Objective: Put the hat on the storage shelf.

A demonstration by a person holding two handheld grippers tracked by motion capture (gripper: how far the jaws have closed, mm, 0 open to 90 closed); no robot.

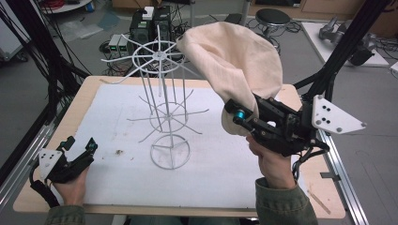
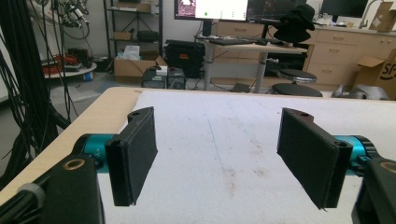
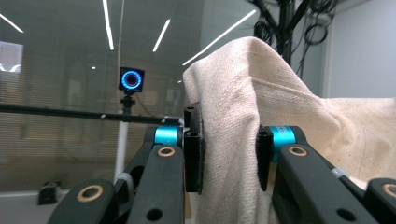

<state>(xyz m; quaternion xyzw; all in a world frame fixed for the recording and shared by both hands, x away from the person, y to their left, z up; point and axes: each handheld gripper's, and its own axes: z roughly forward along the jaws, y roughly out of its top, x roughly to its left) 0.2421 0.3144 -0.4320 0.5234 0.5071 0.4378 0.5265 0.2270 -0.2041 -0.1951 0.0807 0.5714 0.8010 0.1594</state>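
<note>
A cream cloth (image 1: pixel 230 56) hangs in the air at the right, and its top edge reaches over the upper ring of a white wire rack (image 1: pixel 162 108). The rack stands upright in the middle of the white mat (image 1: pixel 220 173). My right gripper (image 1: pixel 237 115) is raised and shut on the cloth's lower part. The right gripper view shows both pads pressing a fold of the cloth (image 3: pixel 233 140) inside my right gripper (image 3: pixel 226 154). Low at the table's near left corner, my left gripper (image 1: pixel 80 144) is open with nothing in it. Its jaws stand wide over the bare mat in the left gripper view (image 2: pixel 224 158).
The mat lies on a wooden table (image 1: pixel 84 93). Black frame poles (image 1: pixel 342 51) rise at the right and a bundle of cables (image 1: pixel 42 56) hangs at the left. Electronic boxes (image 1: pixel 150 26) and a stool (image 1: pixel 272 18) stand on the floor beyond the far edge.
</note>
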